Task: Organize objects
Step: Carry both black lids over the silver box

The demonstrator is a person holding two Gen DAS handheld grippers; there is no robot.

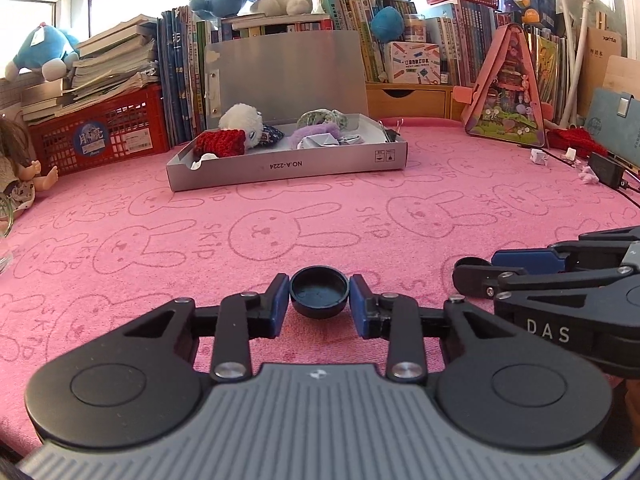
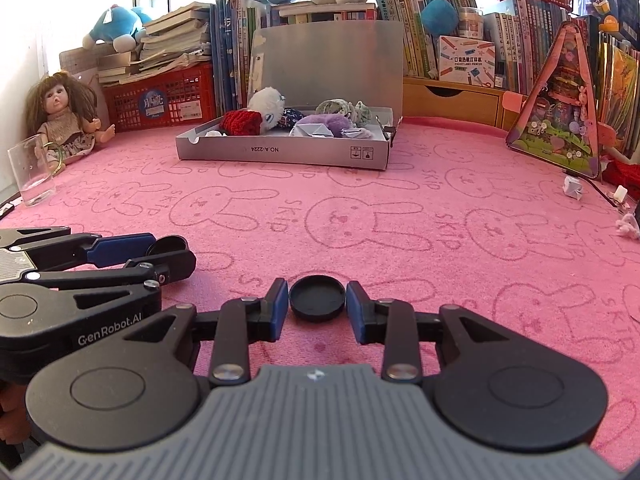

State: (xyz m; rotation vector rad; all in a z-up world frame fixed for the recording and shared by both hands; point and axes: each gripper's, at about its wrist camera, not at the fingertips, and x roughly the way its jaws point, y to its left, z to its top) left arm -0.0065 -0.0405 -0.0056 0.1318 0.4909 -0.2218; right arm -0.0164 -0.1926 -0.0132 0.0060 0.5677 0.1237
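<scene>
My left gripper (image 1: 319, 295) is shut on a small black round cap (image 1: 319, 300), hollow side up, low over the pink rabbit cloth (image 1: 320, 216). Its blue pads (image 1: 280, 304) press both sides. In the right wrist view a second black cap (image 2: 317, 304), flat side up, lies on the cloth between the pads of my right gripper (image 2: 317, 297). A thin gap shows at its right pad (image 2: 356, 312), so this gripper is open. The two grippers are side by side, left gripper (image 2: 172, 254) to the left of the right gripper (image 1: 476, 270). A grey cardboard box (image 1: 288, 166) stands open farther back.
The box holds a white plush (image 1: 244, 120), a red knit piece (image 1: 220, 142) and purple things. A doll (image 2: 64, 120) and a glass (image 2: 32, 176) are far left, a red crate (image 1: 100, 136) behind. A pink triangular toy house (image 1: 508, 92), small white bits (image 1: 538, 157) and a black adapter (image 1: 606, 168) are at right.
</scene>
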